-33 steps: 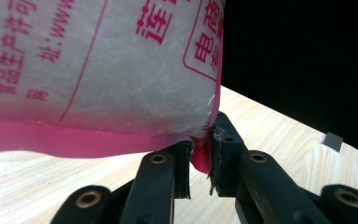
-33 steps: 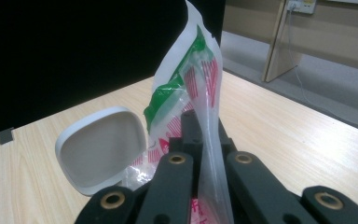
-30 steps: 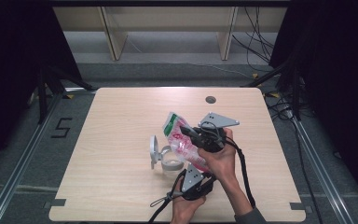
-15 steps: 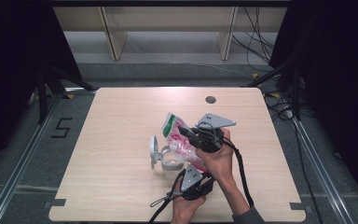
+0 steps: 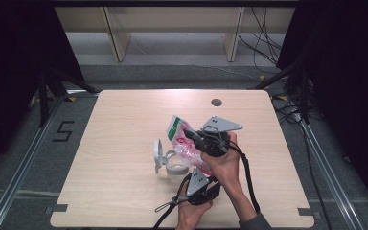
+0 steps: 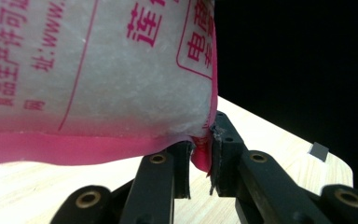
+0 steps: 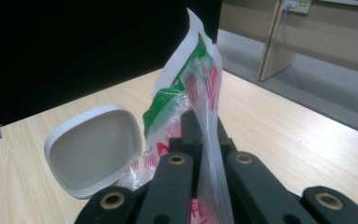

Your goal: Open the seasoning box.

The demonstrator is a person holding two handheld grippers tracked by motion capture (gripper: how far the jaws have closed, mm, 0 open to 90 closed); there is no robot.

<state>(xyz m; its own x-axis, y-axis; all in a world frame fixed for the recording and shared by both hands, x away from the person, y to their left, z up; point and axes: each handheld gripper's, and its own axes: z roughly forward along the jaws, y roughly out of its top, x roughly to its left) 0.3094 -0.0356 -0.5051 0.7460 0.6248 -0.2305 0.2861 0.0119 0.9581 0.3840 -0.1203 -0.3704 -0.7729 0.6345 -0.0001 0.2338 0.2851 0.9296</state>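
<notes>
Nearest to us, at the near edge of the table (image 5: 120, 201), we hold the left gripper (image 5: 197, 184) in the left hand (image 5: 191, 213). In the left gripper view its jaws are pinched on the pink sealed bottom corner of the plastic bag (image 6: 98, 70), with only the thin film between the pads (image 6: 221, 149). The bag is full of a pale, grainy content and printed with red characters (too cropped for us to read whole).

A little farther and slightly right, the right hand (image 5: 225, 163) holds the right gripper (image 5: 191, 135), which points left and away over the bag (image 5: 184, 143). In the right gripper view its jaws are fully closed on the bag's upper, flattened part (image 7: 200, 84), where the film is white with green and red print; that top stands up above the jaws.

So the bag hangs tilted between the two grippers over the middle of the table, its top toward the far side.

Just left of the bag, a white container with an open hinged lid (image 5: 165, 160) sits on the wood; the bag seems to rest against it, though we cannot be sure. Its lid (image 7: 95, 149) shows upright in the right gripper view.

Farther off, a small dark round hole (image 5: 216, 102) marks the far part of the tabletop.
</notes>
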